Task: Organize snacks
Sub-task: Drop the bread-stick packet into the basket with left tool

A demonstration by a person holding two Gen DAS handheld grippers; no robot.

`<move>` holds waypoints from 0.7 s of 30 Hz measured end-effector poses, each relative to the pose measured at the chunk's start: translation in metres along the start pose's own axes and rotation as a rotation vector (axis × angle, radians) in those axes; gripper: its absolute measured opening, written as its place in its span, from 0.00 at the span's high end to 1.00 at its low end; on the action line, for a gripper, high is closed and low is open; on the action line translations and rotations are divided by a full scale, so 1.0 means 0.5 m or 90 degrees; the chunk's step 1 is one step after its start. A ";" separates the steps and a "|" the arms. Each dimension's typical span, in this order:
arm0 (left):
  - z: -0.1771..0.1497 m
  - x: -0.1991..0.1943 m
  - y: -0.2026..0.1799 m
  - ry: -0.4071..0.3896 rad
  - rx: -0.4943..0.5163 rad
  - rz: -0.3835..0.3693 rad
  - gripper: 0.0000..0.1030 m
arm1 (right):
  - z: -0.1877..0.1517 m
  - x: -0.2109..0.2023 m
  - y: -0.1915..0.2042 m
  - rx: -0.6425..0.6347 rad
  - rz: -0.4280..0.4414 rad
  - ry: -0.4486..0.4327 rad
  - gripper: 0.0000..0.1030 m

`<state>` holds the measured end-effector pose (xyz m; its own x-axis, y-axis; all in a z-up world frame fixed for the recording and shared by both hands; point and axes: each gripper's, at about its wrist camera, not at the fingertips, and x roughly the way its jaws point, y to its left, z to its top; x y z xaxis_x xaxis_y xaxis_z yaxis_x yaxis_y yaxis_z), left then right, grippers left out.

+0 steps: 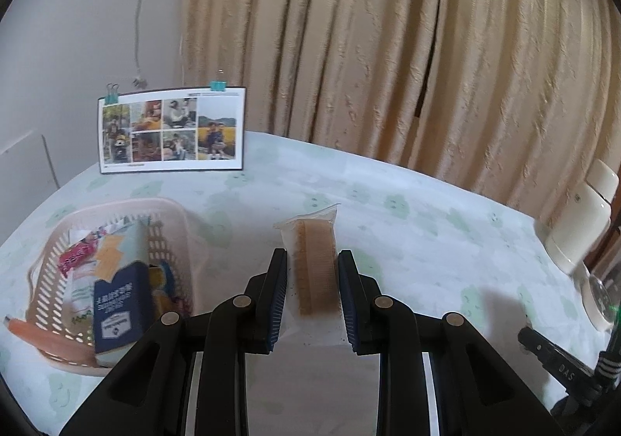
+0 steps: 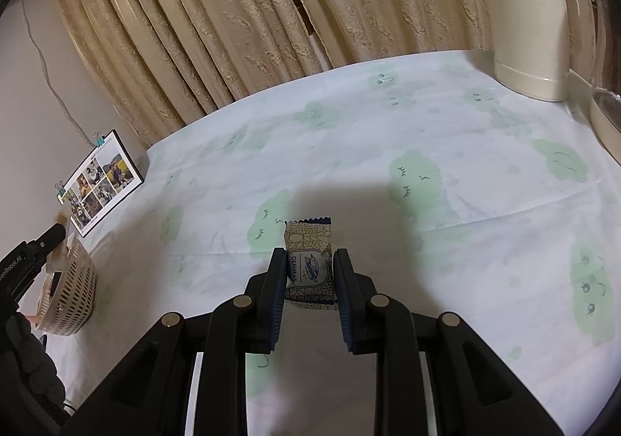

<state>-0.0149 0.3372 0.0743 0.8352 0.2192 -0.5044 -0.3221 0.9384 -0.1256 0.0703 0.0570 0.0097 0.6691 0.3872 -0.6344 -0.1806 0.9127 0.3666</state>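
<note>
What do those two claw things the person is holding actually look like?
Both the left gripper and the right gripper are matt black plastic linkages with round brass-coloured pivot pins. Each ends in two flat fingers faced with ribbed dark blue pads. White lettering marks the black bodies.

Two hand-held grippers, matte black plastic. On left gripper (image 1: 312, 296): paired angular linkage arms, four round brass-coloured pivot pins, dark blue ribbed pads (image 1: 276, 304) lining inner faces of both fingers. Same build on right gripper (image 2: 309, 294): black linkages, four brass-coloured pins, blue ribbed pads (image 2: 274, 313). White lettering printed on black body at far left of right wrist view, only partly legible.
</note>
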 end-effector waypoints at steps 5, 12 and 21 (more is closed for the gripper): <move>0.005 -0.006 0.009 -0.014 0.000 0.022 0.74 | -0.001 -0.002 0.000 -0.002 0.002 -0.001 0.78; 0.008 -0.024 0.021 -0.049 0.015 0.070 0.74 | -0.004 -0.002 0.002 -0.006 0.005 0.000 0.78; 0.006 -0.034 0.067 -0.058 -0.003 0.115 0.74 | -0.008 0.001 0.011 -0.016 0.005 0.002 0.78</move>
<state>-0.0385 0.3659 0.0810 0.8007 0.4073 -0.4392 -0.4723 0.8803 -0.0446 0.0666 0.0628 0.0089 0.6649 0.3950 -0.6340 -0.2037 0.9124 0.3549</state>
